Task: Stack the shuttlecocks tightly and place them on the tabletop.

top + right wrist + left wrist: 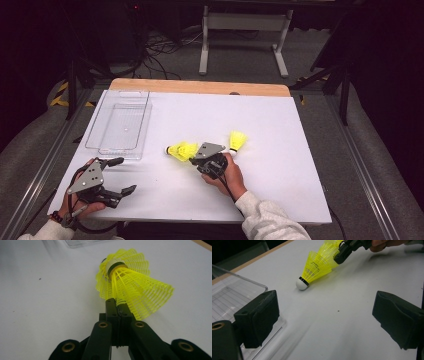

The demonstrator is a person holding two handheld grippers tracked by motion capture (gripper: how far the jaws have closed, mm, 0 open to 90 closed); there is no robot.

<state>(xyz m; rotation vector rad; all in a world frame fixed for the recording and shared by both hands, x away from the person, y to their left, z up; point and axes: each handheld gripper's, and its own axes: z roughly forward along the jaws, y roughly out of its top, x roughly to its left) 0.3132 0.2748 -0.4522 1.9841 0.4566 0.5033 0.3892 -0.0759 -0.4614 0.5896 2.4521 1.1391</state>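
Your left gripper [121,175] sits low at the near-left, jaws spread wide, your left hand [82,202] curled under it. Your right gripper [196,159] reaches toward mid-table, jaws pressed together (a sliver of yellow mesh pinched between them), your right hand [230,175] gripping from behind.

Clear tray [119,127] blocks the far-left — white table [260,130] elsewhere open.
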